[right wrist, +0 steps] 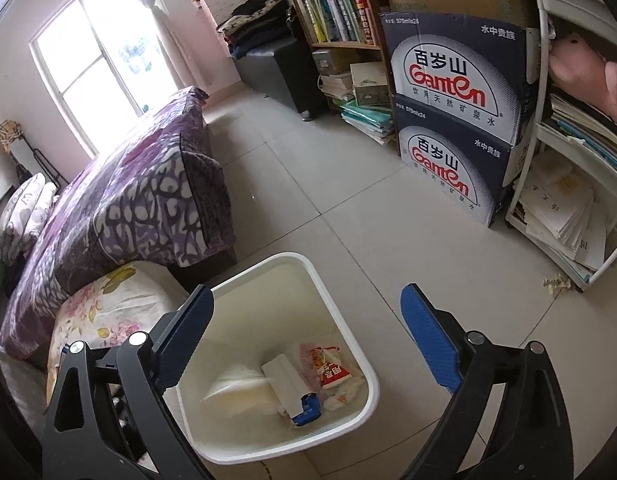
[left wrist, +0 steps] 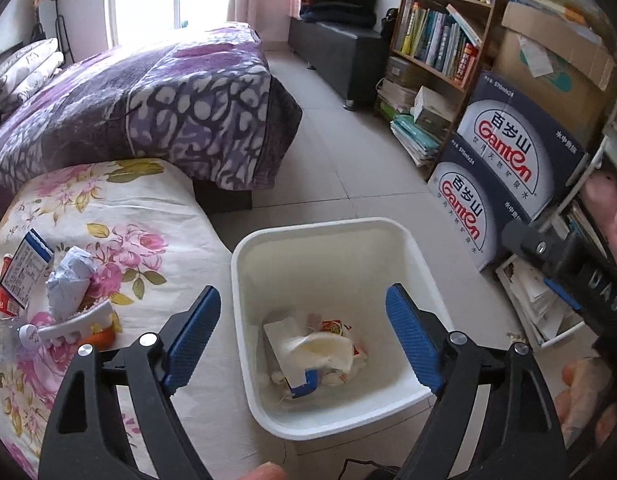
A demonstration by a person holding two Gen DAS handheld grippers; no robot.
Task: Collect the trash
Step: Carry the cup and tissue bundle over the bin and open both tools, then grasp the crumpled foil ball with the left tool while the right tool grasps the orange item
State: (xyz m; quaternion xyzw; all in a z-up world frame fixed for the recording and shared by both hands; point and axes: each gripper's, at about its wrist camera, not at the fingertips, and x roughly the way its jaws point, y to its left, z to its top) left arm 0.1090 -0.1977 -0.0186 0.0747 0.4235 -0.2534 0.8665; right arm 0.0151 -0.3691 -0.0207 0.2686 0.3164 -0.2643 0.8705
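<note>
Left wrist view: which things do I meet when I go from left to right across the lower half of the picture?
Blue and white carton → crumpled paper → white bin with trash in it → stacked Ganten boxes → right gripper's black body.

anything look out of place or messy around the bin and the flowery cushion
Yes. A small yellowish crumpled scrap lies loose on the tiled floor beside the white shelf unit, far from the white bin. On the floral cushion, a blue-and-white carton and crumpled paper sit in a jumbled pile, uncollected.
</note>
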